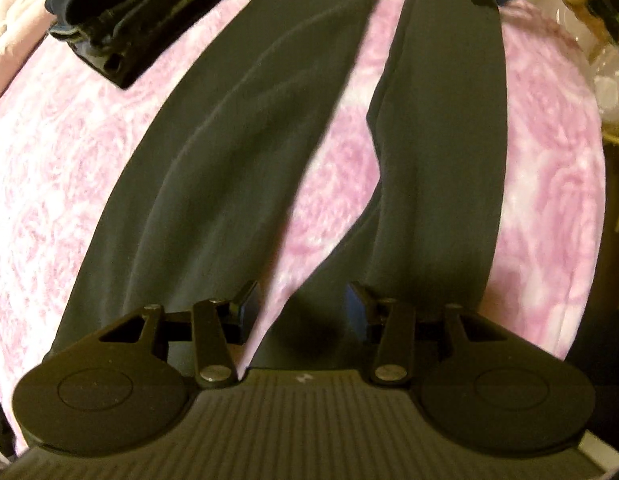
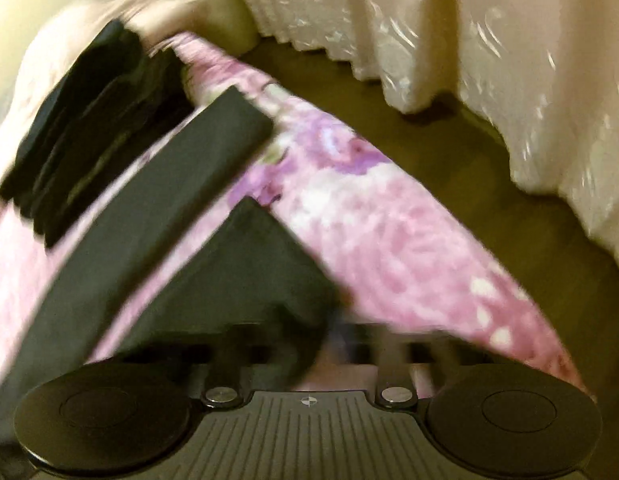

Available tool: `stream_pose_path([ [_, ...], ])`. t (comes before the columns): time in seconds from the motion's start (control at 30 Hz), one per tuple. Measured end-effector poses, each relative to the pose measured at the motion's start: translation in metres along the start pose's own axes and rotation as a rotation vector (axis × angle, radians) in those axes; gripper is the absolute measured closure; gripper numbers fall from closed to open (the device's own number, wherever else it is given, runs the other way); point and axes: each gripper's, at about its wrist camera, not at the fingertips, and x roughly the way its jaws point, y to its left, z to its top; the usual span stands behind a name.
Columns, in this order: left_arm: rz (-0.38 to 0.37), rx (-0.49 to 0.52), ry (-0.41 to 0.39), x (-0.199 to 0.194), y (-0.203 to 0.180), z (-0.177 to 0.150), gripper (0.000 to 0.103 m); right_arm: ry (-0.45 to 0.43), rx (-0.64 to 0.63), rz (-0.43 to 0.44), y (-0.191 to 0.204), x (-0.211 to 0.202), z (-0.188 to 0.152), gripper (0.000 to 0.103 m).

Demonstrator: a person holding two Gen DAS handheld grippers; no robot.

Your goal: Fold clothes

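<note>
No readable writing; dark pants point(image 1: 213, 152) flat on pink floral blanket point(image 1: 69, 168), left gripper point(image 1: 303, 300) part-open over crotch, right gripper point(image 2: 329, 344) blurred, closed.

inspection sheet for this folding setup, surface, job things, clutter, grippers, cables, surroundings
surface: pink and purple floral blanket, soft, covering the bed.
job's things: dark trousers lying flat, both legs spread apart in a V with blanket showing between them.
clutter: stack of folded dark clothes beside the trousers, apart from them.
grippers: left gripper over the trousers near where the legs meet, jaws apart, pads not pressing cloth; right gripper blurred over one trouser leg's edge, shut, whether it pinches cloth cannot be told.
cables: nothing seen.
surroundings: pale curtains and dark floor past the bed edge.
</note>
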Motion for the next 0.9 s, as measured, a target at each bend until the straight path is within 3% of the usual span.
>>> stream_pose_path([
  [0.17,0.04,-0.076,0.003,-0.026,0.012,-0.02,0.061,-0.043,-0.186,-0.188,0.007,-0.06,0.004,0.095],
  [0.3,0.085,-0.197,0.024,-0.042,0.023,-0.05,0.061,0.038,-0.059,-0.254,-0.028,-0.053,-0.013,0.092],
  [0.33,0.096,-0.227,0.037,-0.043,0.026,-0.06,0.061,0.06,-0.042,-0.267,-0.033,-0.049,-0.018,0.086],
  [0.4,0.128,-0.274,0.065,-0.048,0.029,-0.082,0.061,0.035,-0.103,-0.324,-0.026,-0.049,-0.023,0.044],
  [0.43,0.144,-0.287,0.073,-0.052,0.031,-0.092,0.061,0.012,-0.145,-0.347,-0.018,-0.054,-0.024,0.038],
  [0.5,0.18,-0.326,0.083,-0.062,0.034,-0.116,0.061,-0.028,-0.221,-0.381,-0.003,-0.064,-0.027,0.036],
  [0.6,0.225,-0.417,0.094,-0.078,0.046,-0.158,0.06,-0.072,-0.316,-0.365,0.032,-0.079,-0.035,0.036],
  [0.7,0.279,-0.507,0.1,-0.096,0.06,-0.204,0.06,-0.067,-0.358,-0.276,0.075,-0.082,-0.052,0.036],
  [0.9,0.334,-0.726,0.095,-0.128,0.096,-0.307,0.055,0.045,-0.577,-0.054,0.194,-0.059,-0.132,0.035],
])
